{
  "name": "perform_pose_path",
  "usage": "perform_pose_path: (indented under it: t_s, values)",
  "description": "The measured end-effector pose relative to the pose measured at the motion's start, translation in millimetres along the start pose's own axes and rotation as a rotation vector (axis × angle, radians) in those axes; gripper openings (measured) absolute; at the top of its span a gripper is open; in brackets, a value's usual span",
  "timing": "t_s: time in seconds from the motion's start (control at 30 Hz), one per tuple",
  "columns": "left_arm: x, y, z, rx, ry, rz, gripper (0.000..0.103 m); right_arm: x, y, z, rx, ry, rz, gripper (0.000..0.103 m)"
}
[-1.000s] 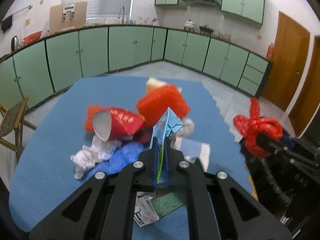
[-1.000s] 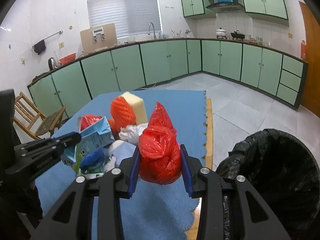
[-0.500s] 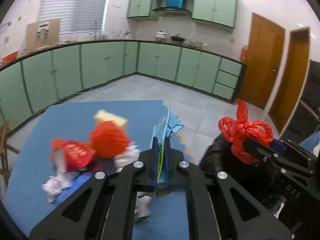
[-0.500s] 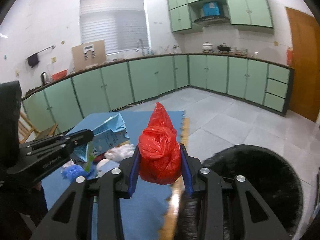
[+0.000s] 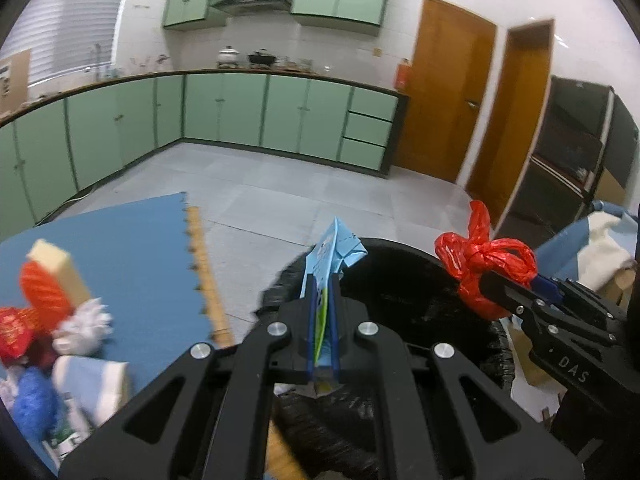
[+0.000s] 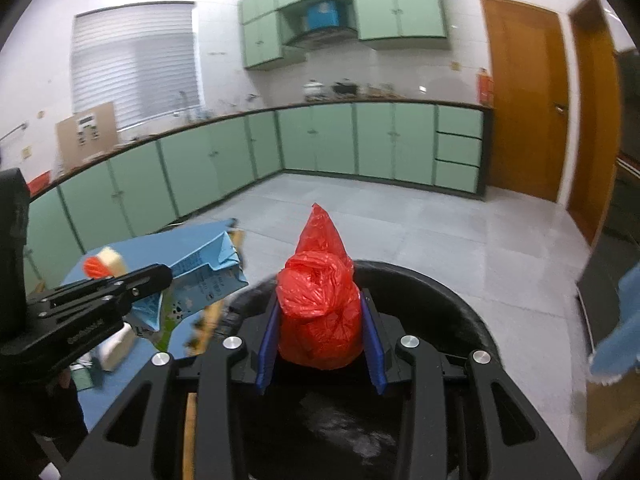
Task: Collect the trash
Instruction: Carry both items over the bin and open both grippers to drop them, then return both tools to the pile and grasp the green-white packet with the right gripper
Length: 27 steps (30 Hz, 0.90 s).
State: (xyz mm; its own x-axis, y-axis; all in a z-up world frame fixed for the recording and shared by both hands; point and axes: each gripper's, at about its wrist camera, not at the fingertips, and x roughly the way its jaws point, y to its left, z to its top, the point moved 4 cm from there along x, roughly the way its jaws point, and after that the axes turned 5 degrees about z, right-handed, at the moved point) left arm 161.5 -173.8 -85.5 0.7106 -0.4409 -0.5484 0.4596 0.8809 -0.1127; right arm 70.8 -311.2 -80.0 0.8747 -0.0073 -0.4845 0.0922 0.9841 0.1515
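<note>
My left gripper [image 5: 323, 300] is shut on a flattened light-blue carton [image 5: 332, 254] and holds it over the near rim of a black-lined trash bin [image 5: 400, 292]. From the right wrist view the same carton [image 6: 204, 276] hangs in the left gripper [image 6: 160, 276], left of the bin [image 6: 452, 300]. A knotted red plastic bag [image 6: 320, 312] sits between the blue pads of my right gripper [image 6: 320, 320], which is shut on it above the bin's opening. In the left wrist view the red bag [image 5: 480, 268] shows in the right gripper [image 5: 496, 284] at the right.
More trash lies on a blue foam mat [image 5: 132, 248] at the left: a red mesh ball with a yellow sponge [image 5: 52, 280], white crumpled paper [image 5: 84, 322], a red cup [image 5: 14, 332], blue items. Green cabinets [image 5: 240, 112] line the far walls, wooden doors [image 5: 452, 100] stand right.
Both grippers have swung right from above the trash pile on the mat to above the black bin, each keeping hold of its item. The pile has slid to the left edge of view.
</note>
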Motion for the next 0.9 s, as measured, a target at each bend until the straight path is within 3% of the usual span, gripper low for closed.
perform_pose_path:
  t_s: [0.17, 0.23, 0.3, 0.33, 0.47, 0.63, 0.9]
  values:
    - [26.9, -24.8, -4.3, 0.006, 0.036, -0.06, 0.006, 7.2, -32.3, -13.8, 0.036, 0.037, -0.064, 0.044]
    - [33.3, -25.5, -6.8, 0.005, 0.052, -0.078, 0.008, 8.5, -41.4, -18.9, 0.047, 0.048, -0.085, 0.058]
    - [34.0, -24.9, -8.1, 0.002, 0.057, -0.087, 0.021, 7.9, -49.5, -22.2, 0.064, 0.046, -0.117, 0.07]
    - [33.3, -21.5, -7.4, 0.005, 0.052, -0.089, 0.034, 6.3, -52.8, -23.3, 0.073, 0.044, -0.128, 0.079]
    - [18.4, -7.2, -6.4, 0.0, 0.029, -0.056, 0.047, 0.0, -53.2, -23.7, 0.091, 0.016, -0.156, 0.092]
    - [-12.5, 34.8, -8.0, -0.001, -0.012, 0.046, 0.057, 0.9, -25.2, -19.2, 0.058, -0.001, -0.1, 0.094]
    - [-72.1, 133.7, -32.9, -0.063, -0.031, 0.285, 0.063, 22.0, 74.2, -13.4, -0.016, 0.015, 0.093, 0.094]
